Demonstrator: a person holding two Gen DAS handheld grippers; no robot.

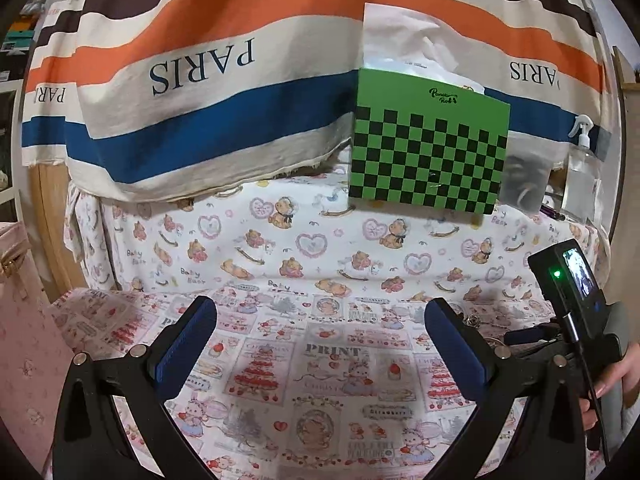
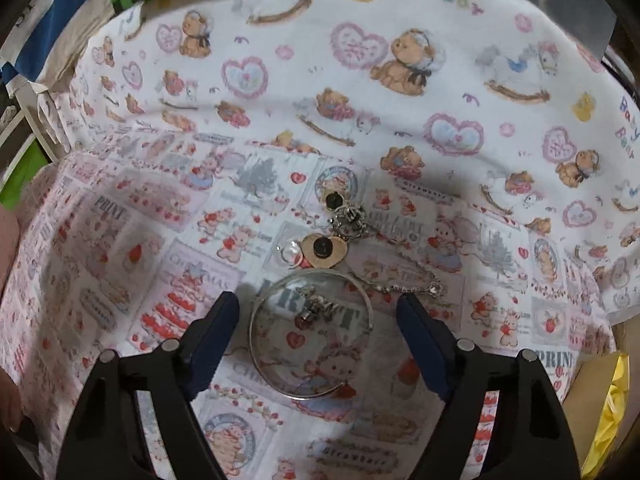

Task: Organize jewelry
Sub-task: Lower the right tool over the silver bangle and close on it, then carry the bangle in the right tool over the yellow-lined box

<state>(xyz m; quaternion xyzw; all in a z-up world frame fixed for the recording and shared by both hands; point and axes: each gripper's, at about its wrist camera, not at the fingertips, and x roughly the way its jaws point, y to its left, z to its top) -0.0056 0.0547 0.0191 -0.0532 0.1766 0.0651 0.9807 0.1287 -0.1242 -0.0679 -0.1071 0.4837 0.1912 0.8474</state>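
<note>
A thin silver bangle [image 2: 253, 336] lies flat on the printed cloth [image 2: 120, 240]. My right gripper [image 2: 319, 302] points down over it, open, one blue finger on each side, and neither pad touches it. A small silver charm [image 2: 316, 304] sits inside the bangle. Beyond it lie a heart-shaped piece [image 2: 324, 250], a clear ring [image 2: 291, 254], a silver charm cluster [image 2: 350, 218] and a fine chain [image 2: 404, 286]. My left gripper [image 1: 320, 306] hovers open over bare cloth with nothing between its fingers.
A green checkered box [image 1: 428, 152] stands at the back against a striped hanging cloth [image 1: 200, 80], with a clear spray bottle [image 1: 582, 176] to its right. A pink case [image 1: 20, 320] is at the far left. A hand [image 1: 628, 376] holds the right tool.
</note>
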